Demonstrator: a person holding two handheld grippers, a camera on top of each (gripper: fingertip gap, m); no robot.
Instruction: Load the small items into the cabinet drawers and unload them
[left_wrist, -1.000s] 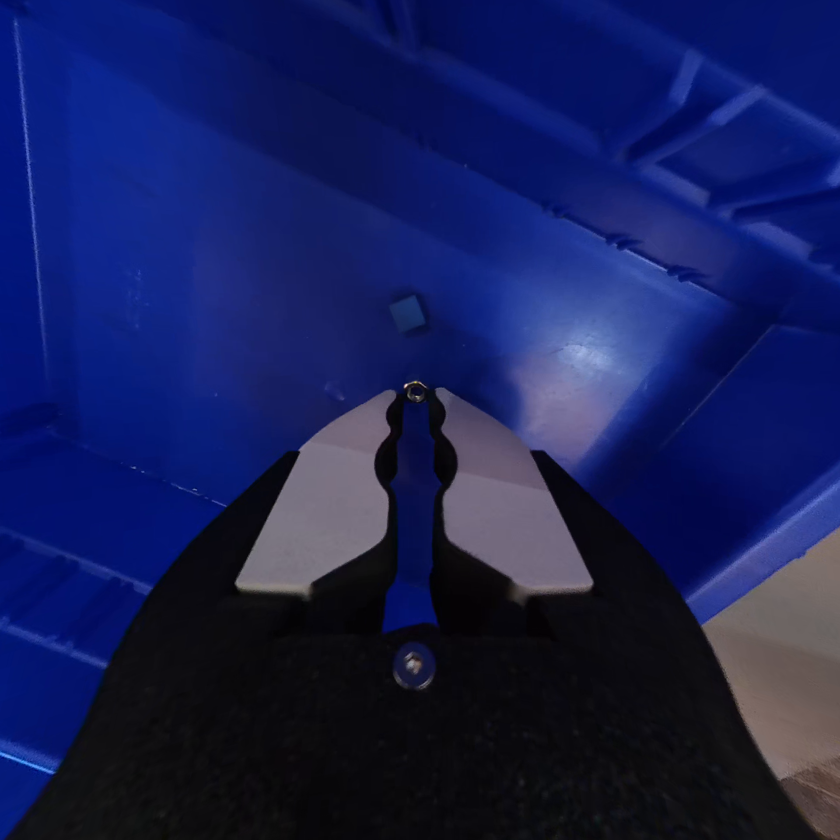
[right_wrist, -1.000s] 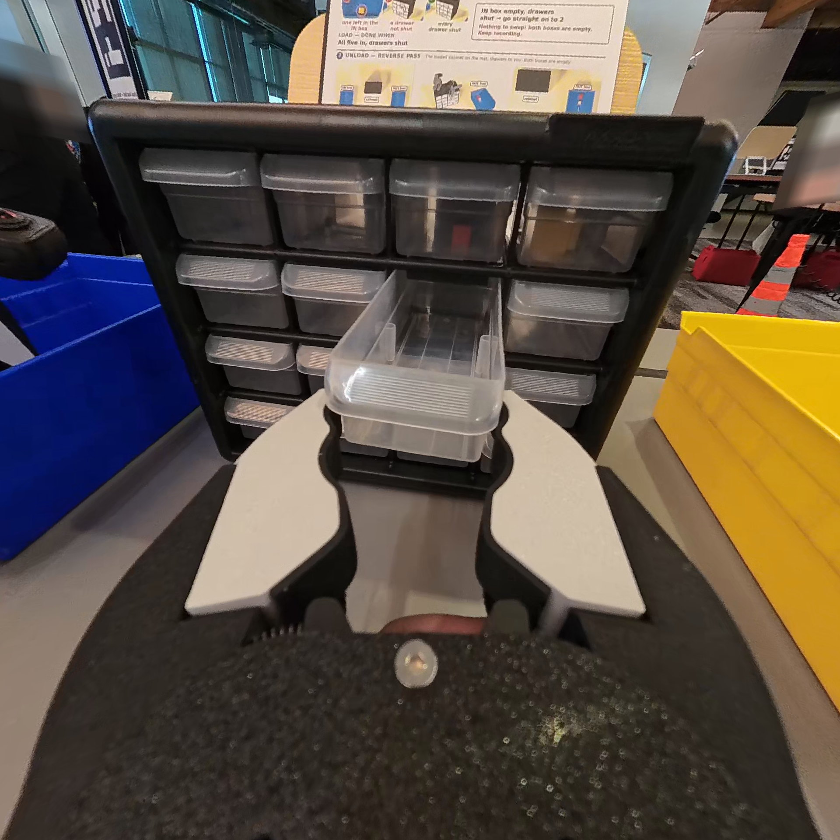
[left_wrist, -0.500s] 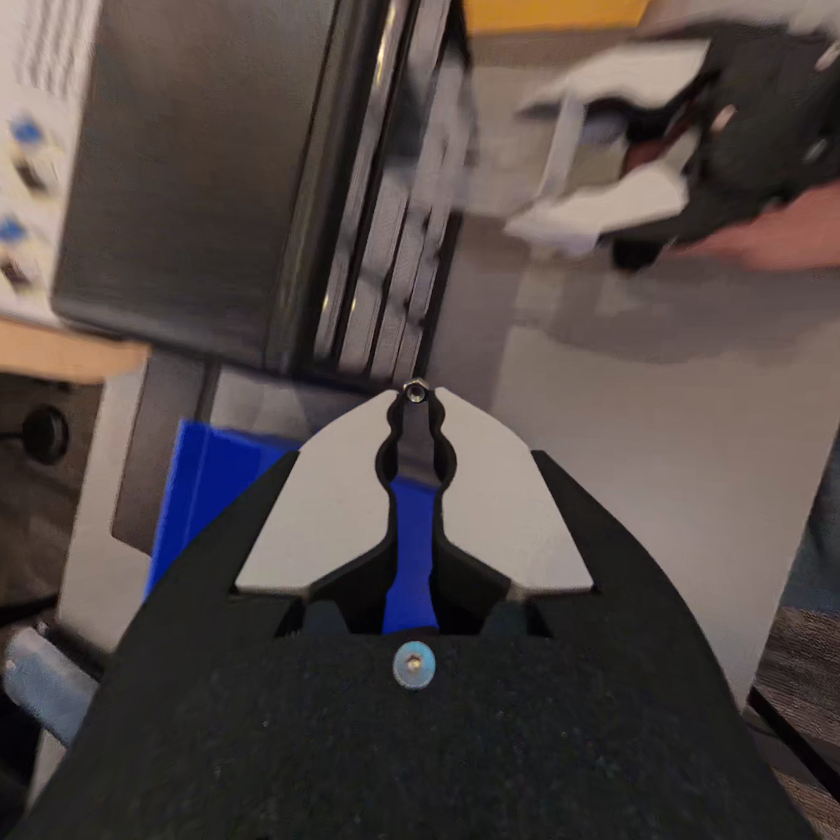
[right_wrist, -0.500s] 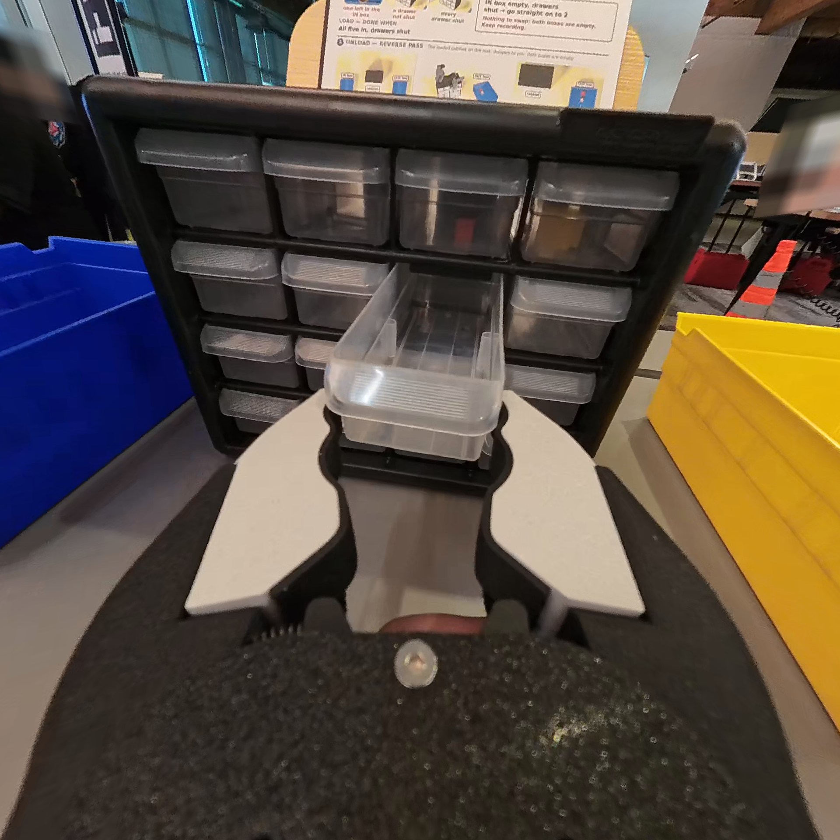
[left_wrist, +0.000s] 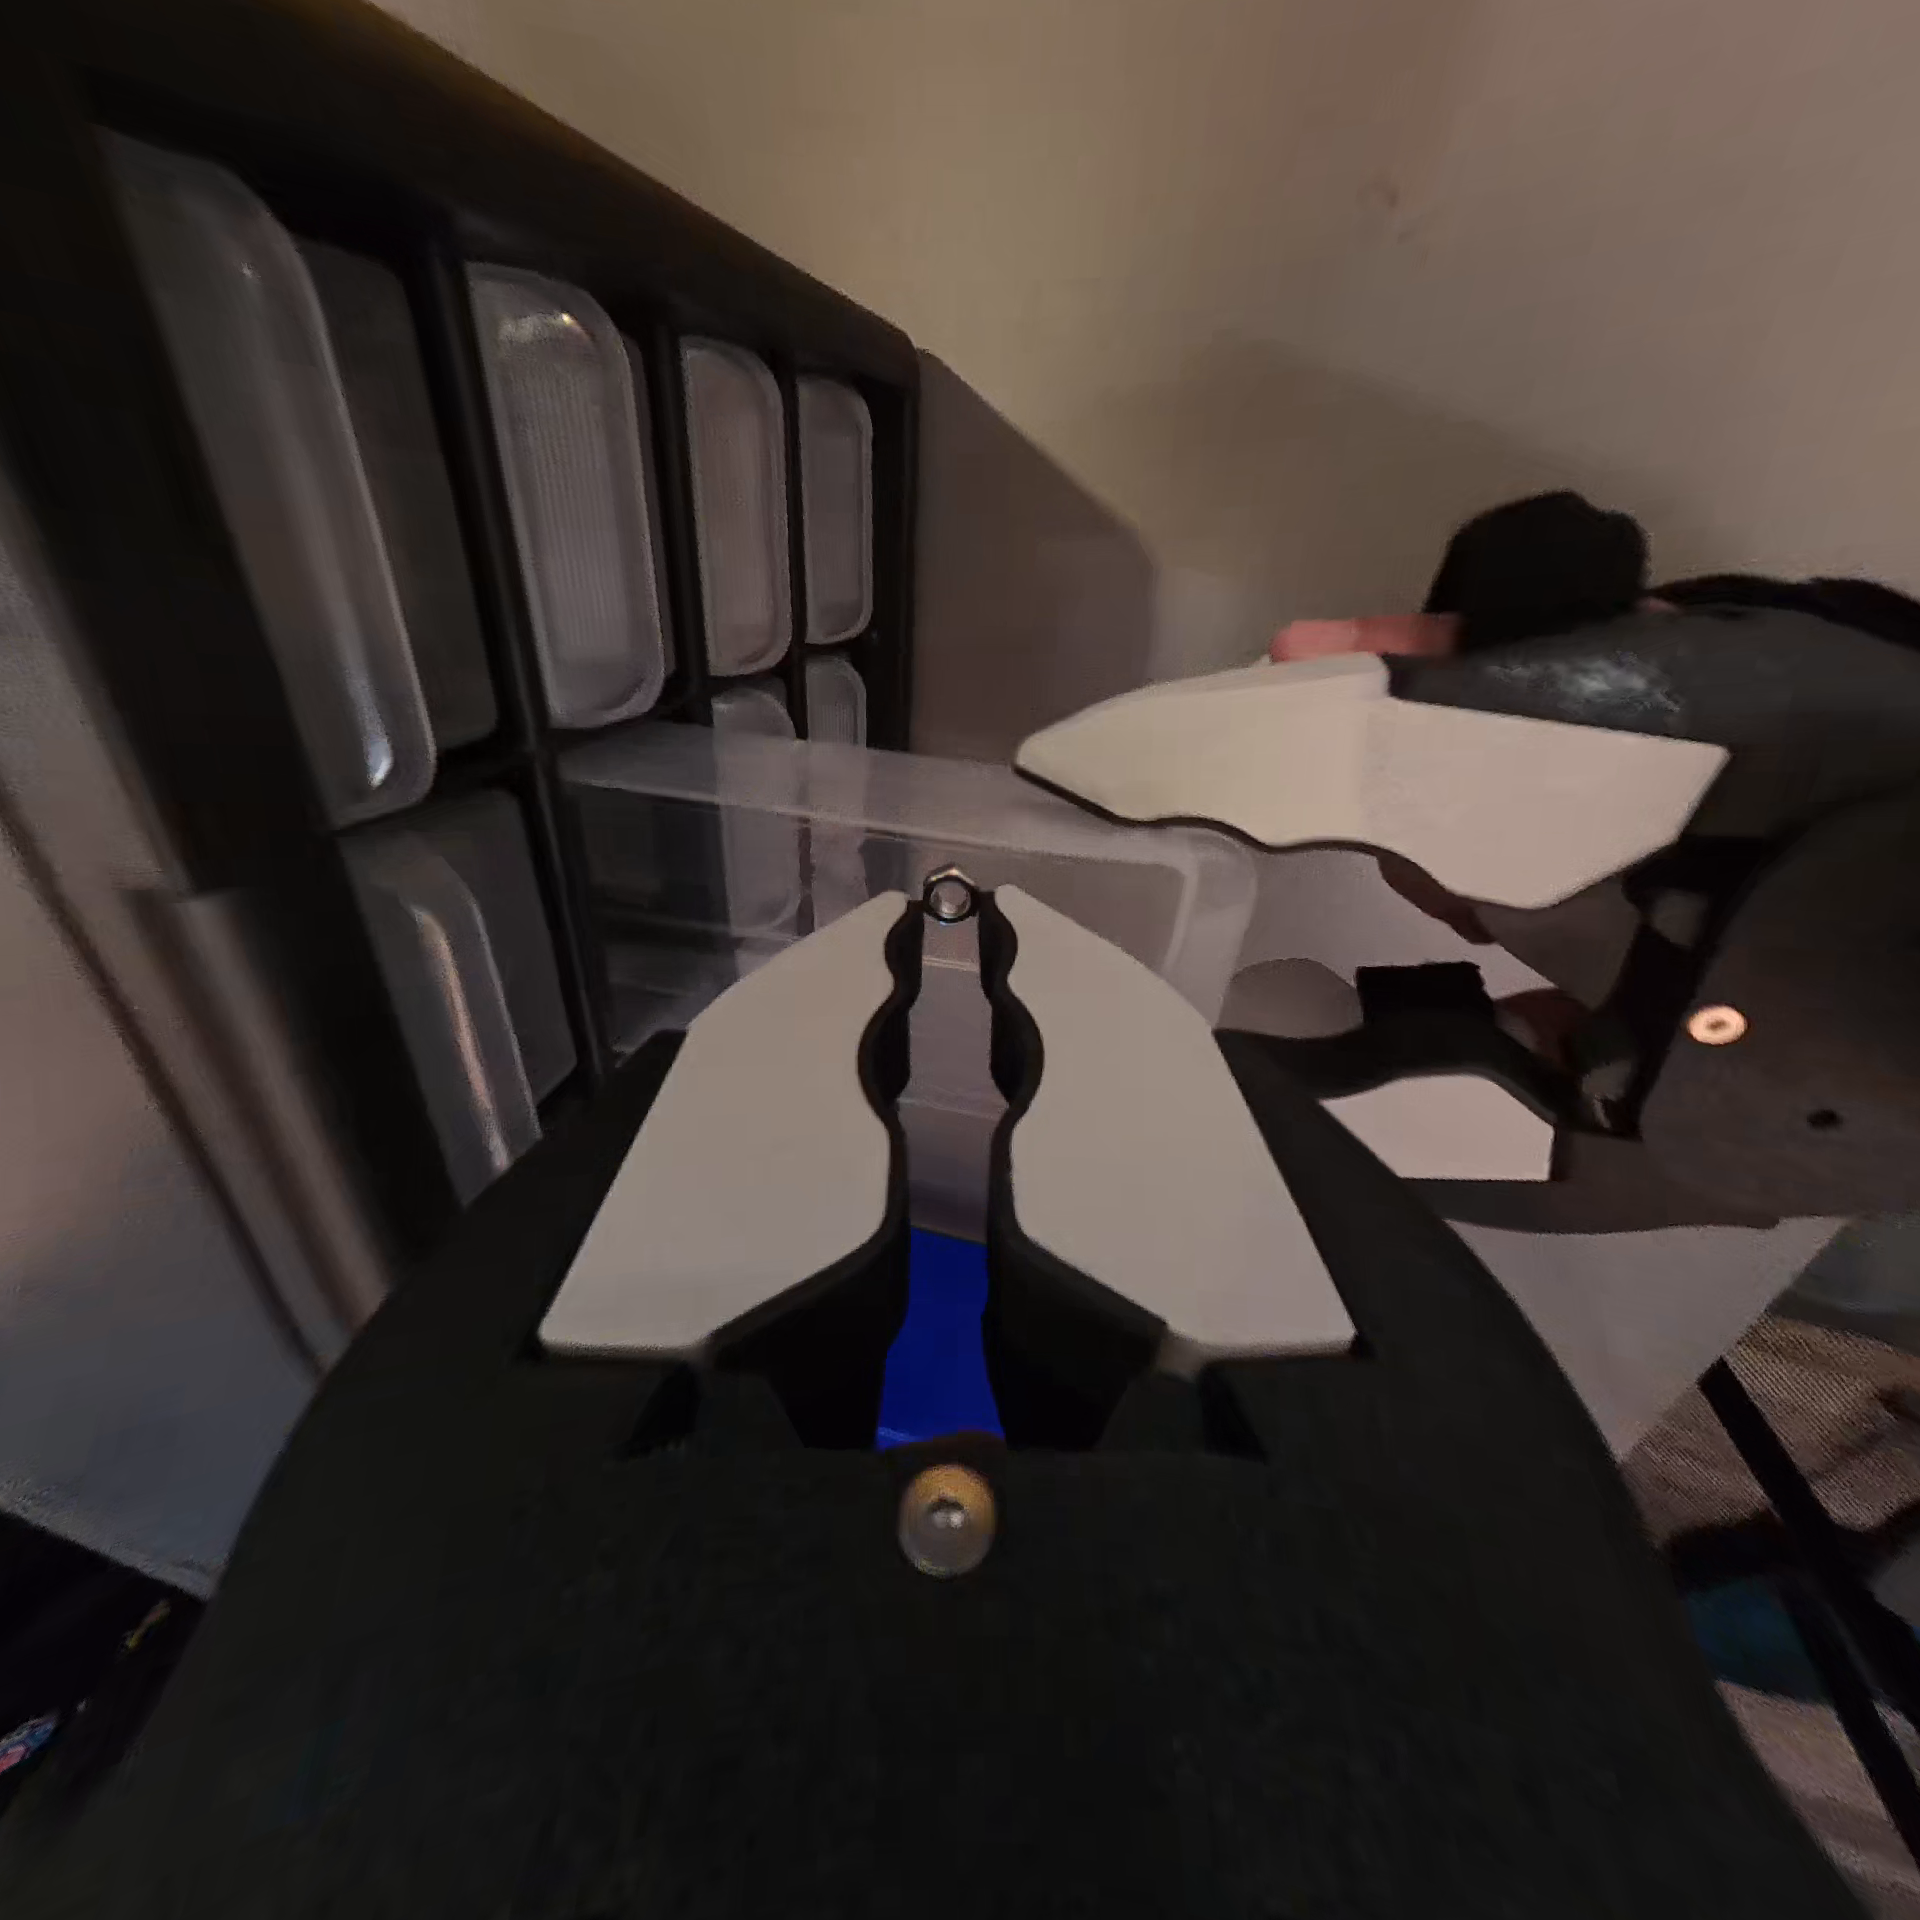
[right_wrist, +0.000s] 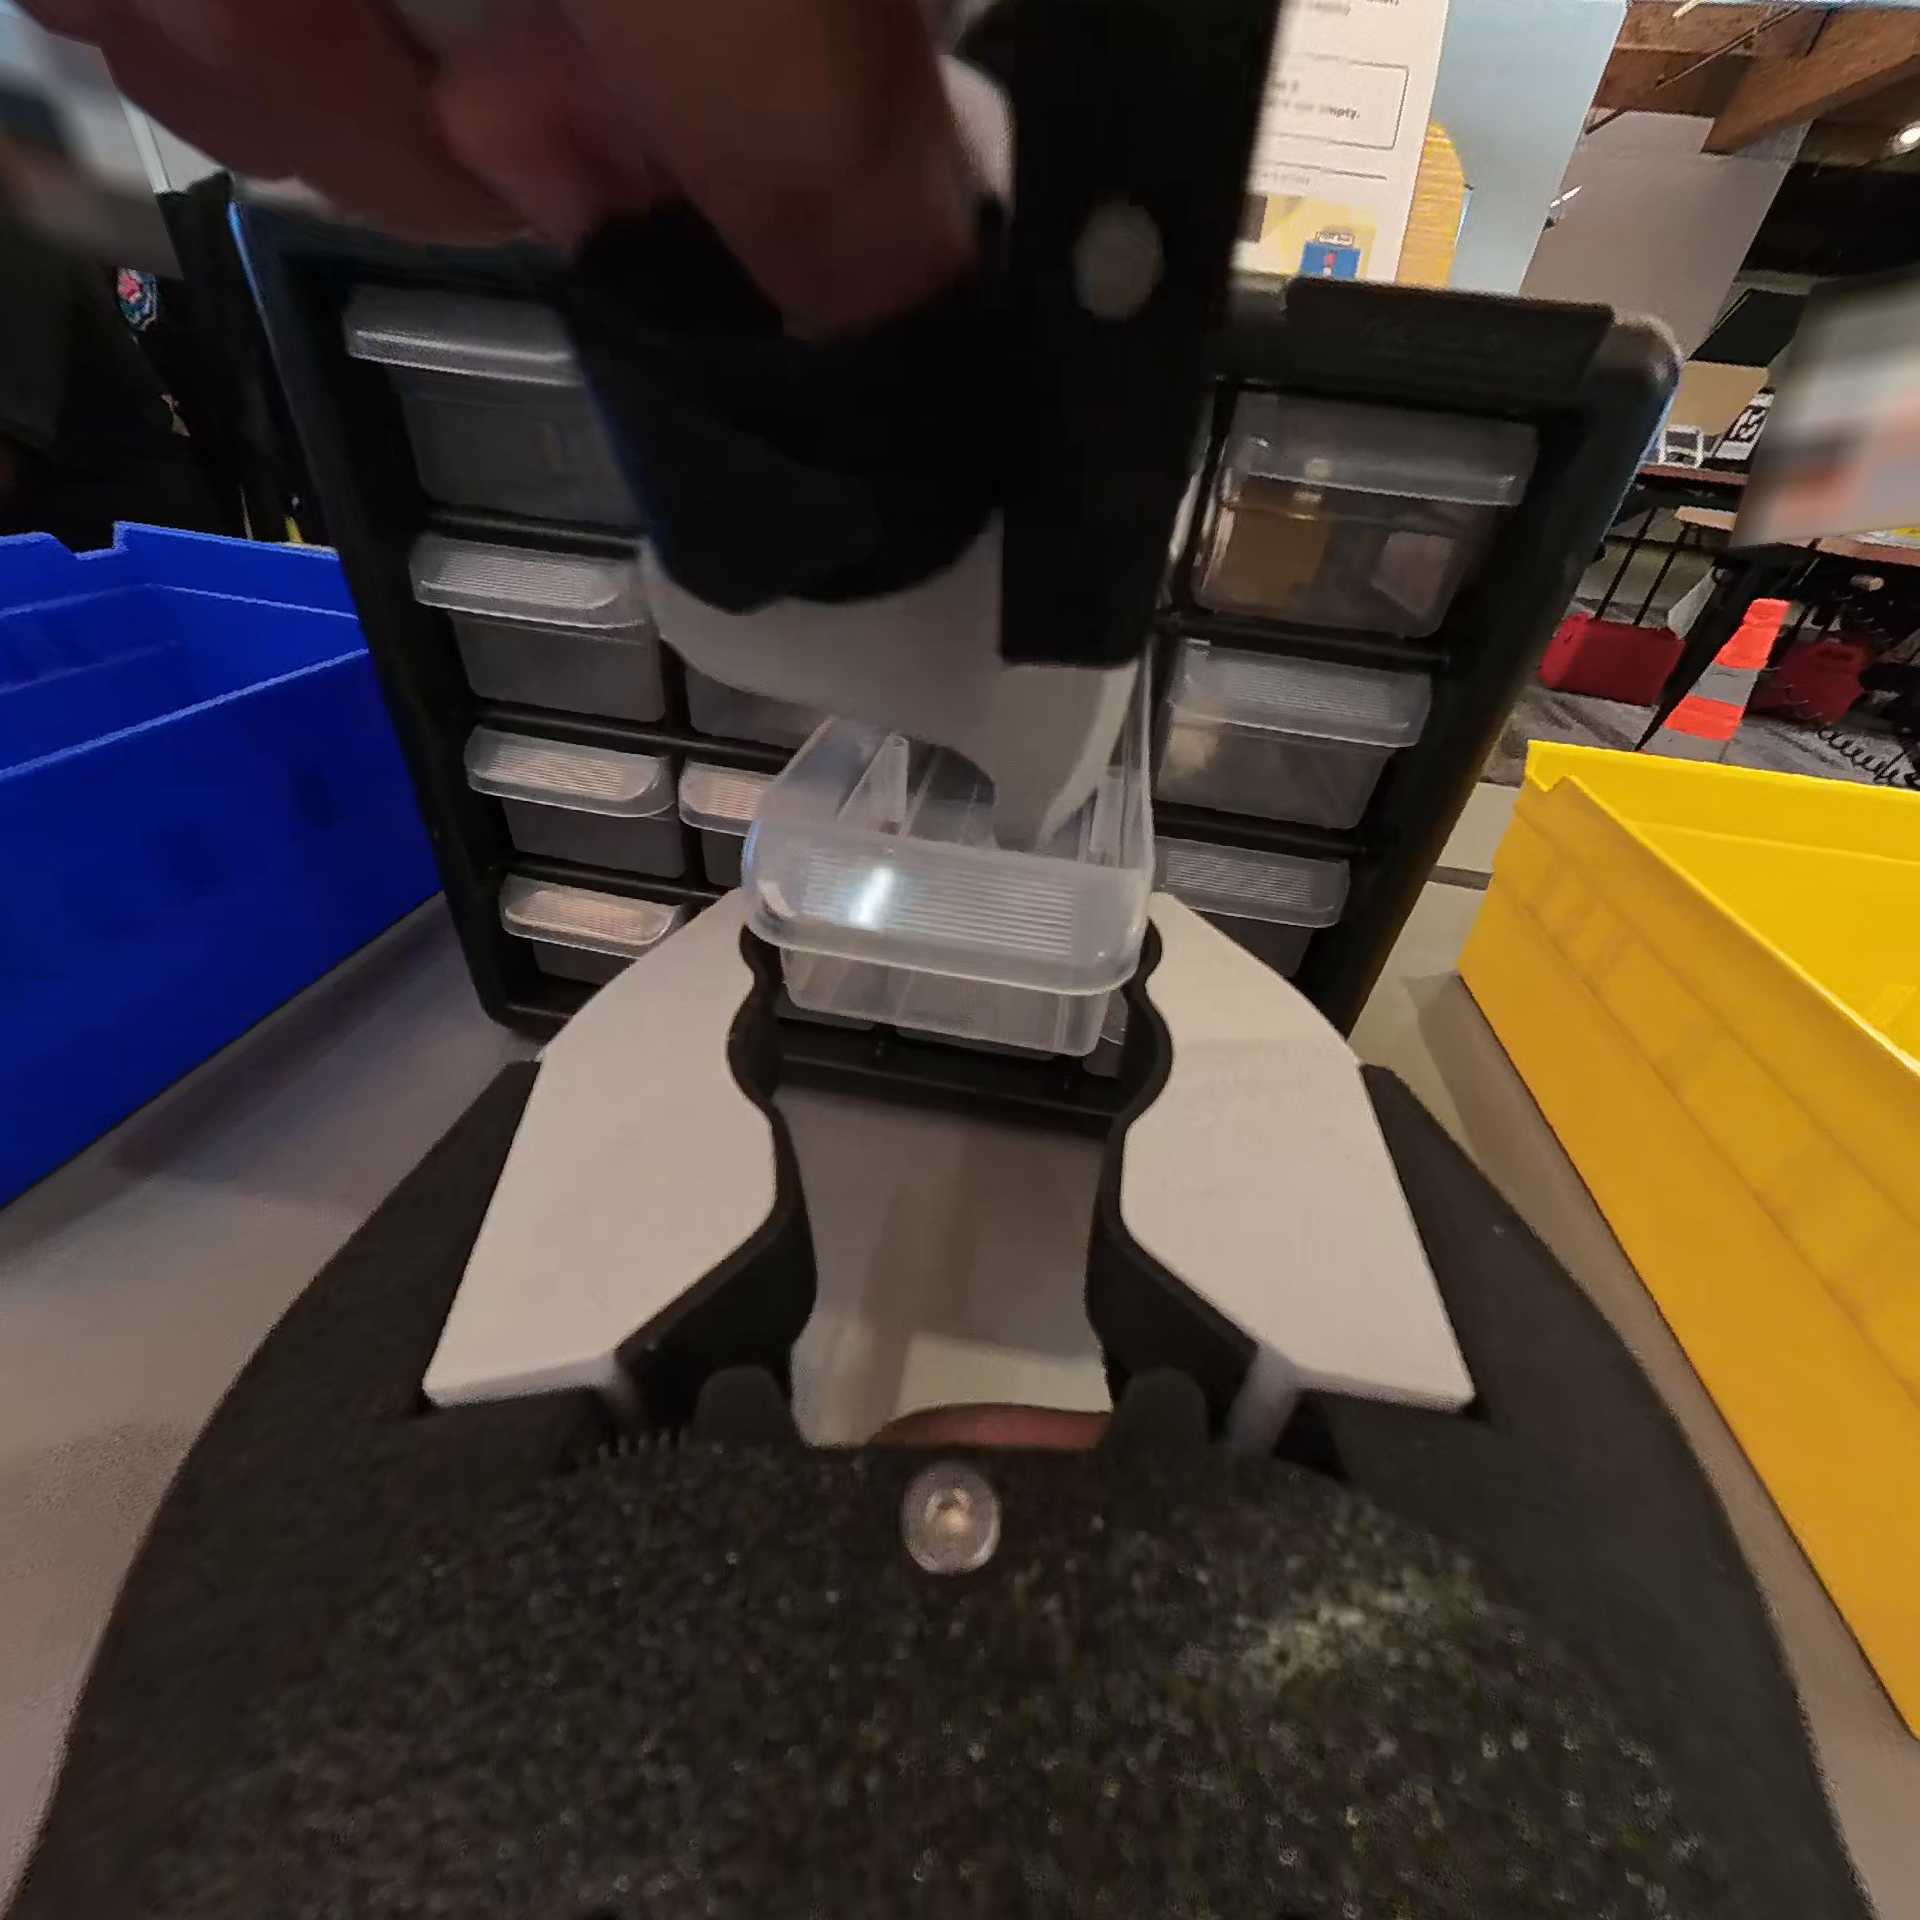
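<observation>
In the left wrist view, my left fingers (left_wrist: 948, 902) are closed almost tip to tip on a small metal nut (left_wrist: 948, 896), pinched at the very ends so it can fall free the moment I let go. Just beyond it lies the clear drawer (left_wrist: 1039, 831), pulled out of the black cabinet (left_wrist: 312, 520) on the left, and my right gripper (left_wrist: 1247, 894) reaches in from the right to the drawer's front. I judge the nut is over or just short of the open drawer; the view does not settle which. In the right wrist view, my right fingers (right_wrist: 945, 997) are spread wide, one on each side of the drawer's front lip (right_wrist: 945, 914), close against it, though I cannot tell if they press it; I take it they steady the drawer while it is filled. My left gripper (right_wrist: 914, 499) hangs blurred above the drawer, its tips hidden. A blue bin (right_wrist: 187, 810) sits on the surface (right_wrist: 260, 1195) at left, a yellow bin (right_wrist: 1714, 1039) at right.
</observation>
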